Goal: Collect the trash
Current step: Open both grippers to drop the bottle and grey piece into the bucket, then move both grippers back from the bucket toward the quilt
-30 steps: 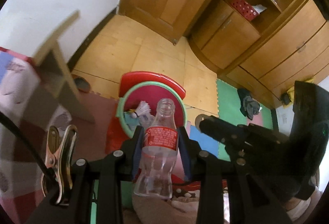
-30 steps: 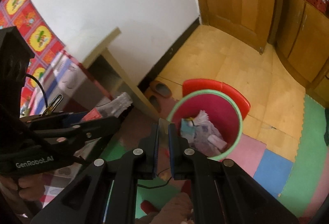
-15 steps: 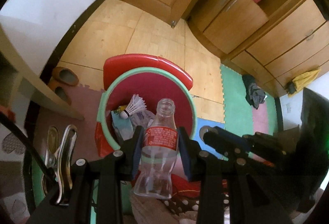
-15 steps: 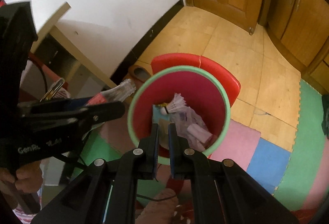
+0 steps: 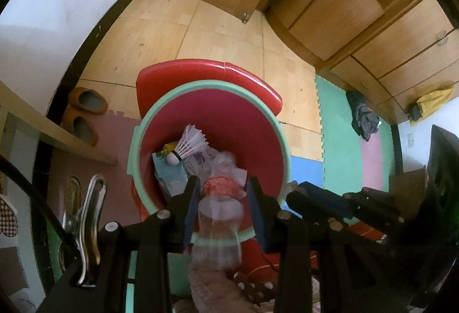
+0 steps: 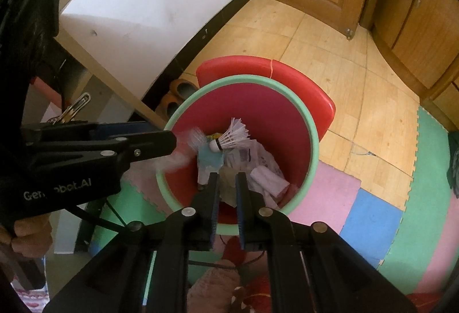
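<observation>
Now left tongs (image 5: 222,202) gape around a blurred bottle (image 5: 219,215) over the bin (image 5: 134,146); right tongs (image 6: 228,189) narrow, empty.

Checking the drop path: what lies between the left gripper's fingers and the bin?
Left wrist view: only the blurred plastic bottle, over the bin.

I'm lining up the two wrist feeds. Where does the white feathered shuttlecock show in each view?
Left wrist: the white feathered shuttlecock lies left of centre, on the trash at the far left of the red bin with the green rim.
Right wrist: the shuttlecock sits at centre, just above the right gripper.
Shared landmark: the bin's green rim.
</observation>
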### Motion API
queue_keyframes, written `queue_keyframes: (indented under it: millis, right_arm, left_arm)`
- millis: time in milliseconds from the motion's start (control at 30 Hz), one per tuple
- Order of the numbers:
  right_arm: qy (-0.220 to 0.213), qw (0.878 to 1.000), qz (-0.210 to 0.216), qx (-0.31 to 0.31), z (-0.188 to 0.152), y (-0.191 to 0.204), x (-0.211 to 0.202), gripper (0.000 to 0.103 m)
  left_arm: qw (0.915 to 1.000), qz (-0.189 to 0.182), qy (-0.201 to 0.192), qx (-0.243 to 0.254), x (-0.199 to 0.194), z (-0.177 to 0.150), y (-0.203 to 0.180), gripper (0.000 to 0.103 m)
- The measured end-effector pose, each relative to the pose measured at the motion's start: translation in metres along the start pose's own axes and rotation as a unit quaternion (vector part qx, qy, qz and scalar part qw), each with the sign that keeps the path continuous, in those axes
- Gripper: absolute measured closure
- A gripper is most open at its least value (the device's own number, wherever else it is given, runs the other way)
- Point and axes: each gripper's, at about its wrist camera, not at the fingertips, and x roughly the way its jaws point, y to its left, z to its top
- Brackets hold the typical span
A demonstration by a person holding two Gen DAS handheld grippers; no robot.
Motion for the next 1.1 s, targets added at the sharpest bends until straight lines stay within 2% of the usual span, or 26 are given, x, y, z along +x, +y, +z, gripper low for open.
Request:
queue_keyframes:
  millis: [133,200,733,833,1100]
  right_arm:
    - [-0.001,1.0,0.002,0.005,0.001,-0.002,0.001,0.087]
    - [-0.002,1.0,0.007,0.01,0.001,-0.003,0.001,0.082]
    - [-0.02,1.0,-0.004,0.013,0.003,0.009,-0.016,0.072]
    - [-0.026,1.0,-0.011,0.009,0.003,0.013,-0.021,0.067]
    - [-0.039,0.999,-0.023,0.003,0.003,0.02,-0.042,0.067]
  left_arm:
    - [1.0,0.002,0.002,-0.001,0.001,0.001,0.001,0.059]
    - [1.0,0.002,0.002,-0.007,0.0,0.001,0.002,0.055]
    - [0.9997,0.008,-0.018,-0.013,-0.043,-0.006,0.004,0.055]
    - [0.9996,0.007,-0.021,-0.019,-0.05,-0.01,0.005,0.055]
    - [0.9989,0.011,-0.038,-0.027,-0.083,-0.023,0.005,0.055]
